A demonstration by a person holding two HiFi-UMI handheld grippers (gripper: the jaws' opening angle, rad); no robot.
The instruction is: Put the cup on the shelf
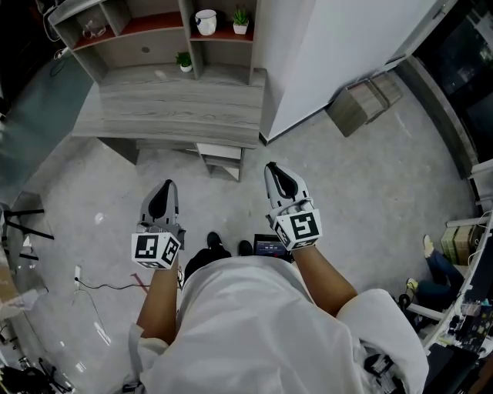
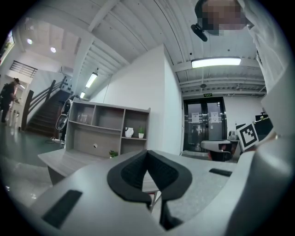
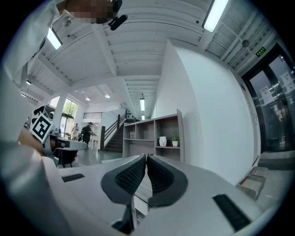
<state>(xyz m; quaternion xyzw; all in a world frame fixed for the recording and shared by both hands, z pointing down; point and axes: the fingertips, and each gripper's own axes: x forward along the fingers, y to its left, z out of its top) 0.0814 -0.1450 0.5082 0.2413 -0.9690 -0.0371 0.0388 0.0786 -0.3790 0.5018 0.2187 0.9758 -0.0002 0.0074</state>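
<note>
white handled ceramic cup (image 1: 206,22): upright in a right-hand compartment of the grey wooden shelf unit with red-brown boards (image 1: 146,48), just beside a small green plant in a white pot (image 1: 240,20). at the foot of the shelf unit, a second small potted plant (image 1: 183,61) on the grey wood-grain desk (image 1: 177,108). well back from the shelf unit, short of the desk's near edge, the left gripper (image 1: 165,187) and the right gripper (image 1: 276,171), each with jaws pressed together on nothing. no carrying under way, it seems, with the cup apparently in place.

likely trouble from here: reaching into the shelf unit with jaws together could shove the cup into the plant pot or against the divider. a shallow pinch on the smooth rounded body would probably slip. little room in that compartment for a spread gripper.

pose: both forearms bent forward from the body, grippers side by side and roughly level, tips aimed toward the shelf unit, marker cubes nearest the body.
</note>
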